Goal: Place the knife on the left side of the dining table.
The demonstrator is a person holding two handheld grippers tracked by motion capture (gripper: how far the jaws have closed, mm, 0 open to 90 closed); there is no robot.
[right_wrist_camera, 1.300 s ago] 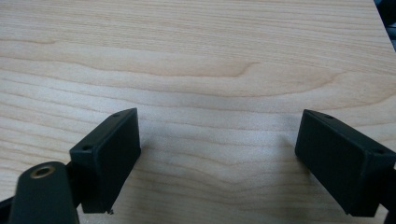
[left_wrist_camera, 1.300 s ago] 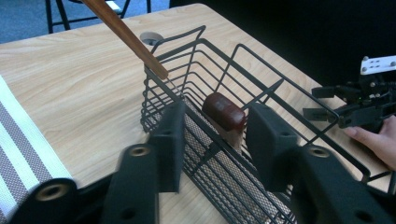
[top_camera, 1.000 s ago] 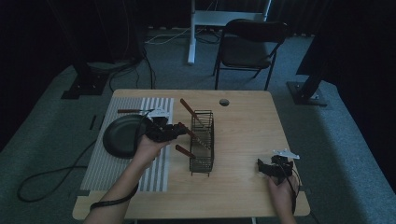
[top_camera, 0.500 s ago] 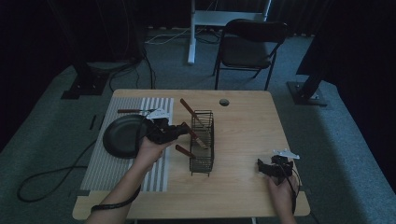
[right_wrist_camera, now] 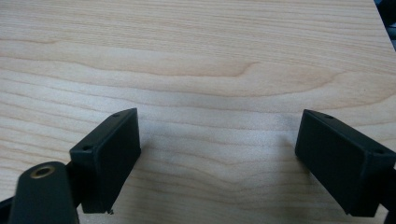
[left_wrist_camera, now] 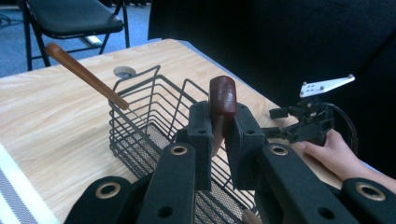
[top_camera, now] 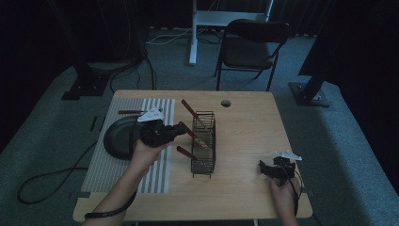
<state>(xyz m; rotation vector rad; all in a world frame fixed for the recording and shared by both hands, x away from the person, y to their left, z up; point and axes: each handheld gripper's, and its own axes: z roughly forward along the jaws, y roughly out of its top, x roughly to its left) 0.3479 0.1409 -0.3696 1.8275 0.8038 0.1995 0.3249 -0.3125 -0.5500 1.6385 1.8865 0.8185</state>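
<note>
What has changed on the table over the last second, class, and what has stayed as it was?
Very little: the left gripper, shut on a wooden-handled utensil, edged slightly toward the wire basket. Nothing was taken or released. The right gripper stayed open at the near table edge; the dark plate kept its place.

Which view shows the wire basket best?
The high view: the whole basket stands clear on the table, utensils leaning in it. The left gripper view shows its near end, partly behind the jaws. The right gripper view faces bare tabletop.
</note>
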